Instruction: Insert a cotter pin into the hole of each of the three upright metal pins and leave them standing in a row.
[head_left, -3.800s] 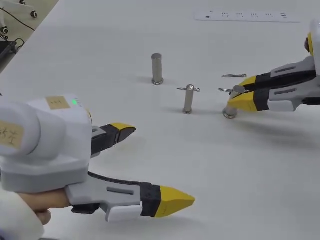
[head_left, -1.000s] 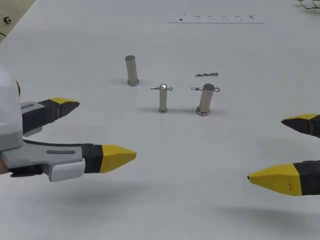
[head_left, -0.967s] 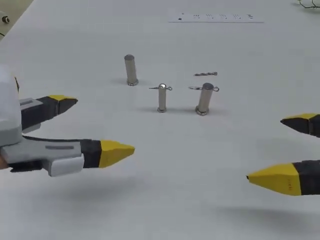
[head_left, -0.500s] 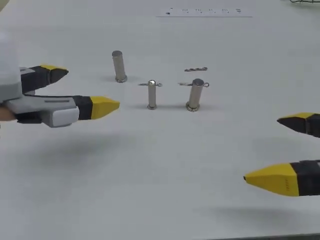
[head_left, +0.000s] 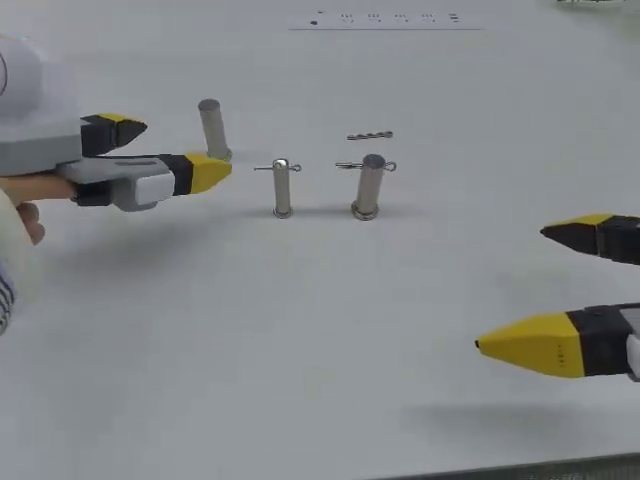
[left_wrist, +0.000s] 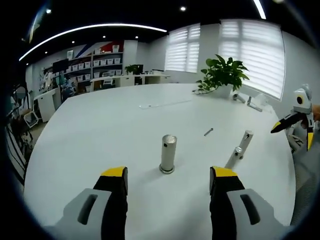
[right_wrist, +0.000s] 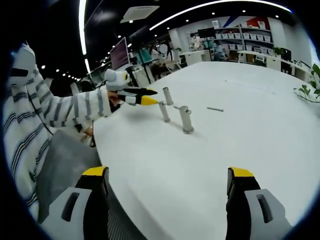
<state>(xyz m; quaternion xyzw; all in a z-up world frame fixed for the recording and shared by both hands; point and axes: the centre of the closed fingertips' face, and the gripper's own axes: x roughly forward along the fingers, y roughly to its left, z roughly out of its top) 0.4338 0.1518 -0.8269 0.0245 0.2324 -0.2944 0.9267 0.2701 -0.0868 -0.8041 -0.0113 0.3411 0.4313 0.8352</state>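
Three upright metal pins stand on the white table. The left pin (head_left: 210, 127) (left_wrist: 167, 153) has no cotter pin through it. The middle pin (head_left: 282, 187) and the right pin (head_left: 369, 186) each carry a cotter pin through the top. One loose cotter pin (head_left: 369, 135) (left_wrist: 208, 132) lies behind the right pin. My left gripper (head_left: 180, 150) (left_wrist: 169, 176) is open and level with the left pin, its jaws either side of it without touching. My right gripper (head_left: 520, 290) (right_wrist: 167, 177) is open and empty, well off to the right near the front edge.
A flat white strip with dark marks (head_left: 385, 18) lies at the far side of the table. A potted plant (left_wrist: 222, 75) stands at the table's far end. A person's striped sleeve (right_wrist: 65, 112) holds the left gripper. The table's front edge (head_left: 560, 468) runs just below my right gripper.
My left gripper has moved away from me and toward the left pin, ending with its jaws around it. The right gripper stays low at the right. The camera has shifted.
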